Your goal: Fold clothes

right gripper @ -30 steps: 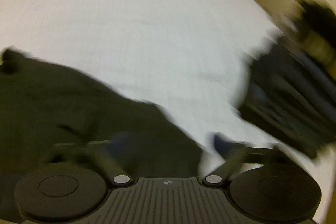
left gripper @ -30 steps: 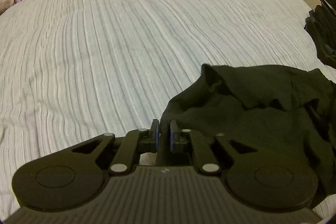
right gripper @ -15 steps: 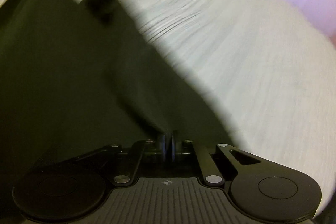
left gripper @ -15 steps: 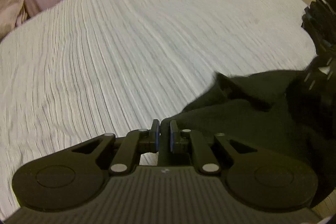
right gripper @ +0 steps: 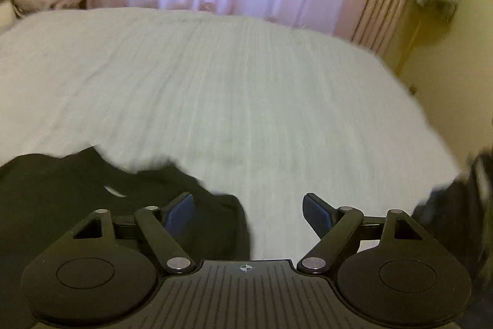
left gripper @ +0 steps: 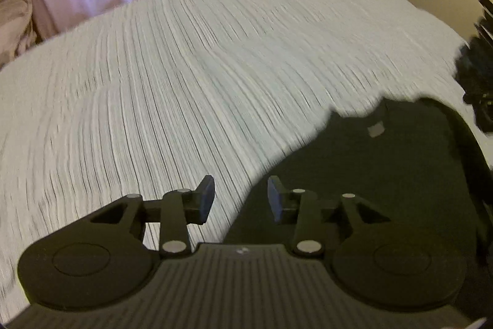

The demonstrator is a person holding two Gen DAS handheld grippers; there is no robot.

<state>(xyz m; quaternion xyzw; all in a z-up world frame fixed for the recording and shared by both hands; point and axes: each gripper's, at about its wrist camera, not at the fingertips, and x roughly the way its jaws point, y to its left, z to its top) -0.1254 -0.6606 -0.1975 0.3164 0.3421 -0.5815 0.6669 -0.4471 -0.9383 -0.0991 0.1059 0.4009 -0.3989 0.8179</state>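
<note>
Garment (left gripper: 385, 184): black, lying on the bed (left gripper: 185, 76) at the near edge; its lower part is hidden behind the left tongs' body, its right side cut off by the frame.
Tag (left gripper: 376, 130): small pale patch by the collar; any writing is too blurred to read.
Dark pile (left gripper: 477, 82): at the right rim, blurred and cut off.
Left tongs (left gripper: 241, 199): spread wide, empty, over the garment's edge.
Right tongs (right gripper: 248, 211): spread wide, empty.
</note>
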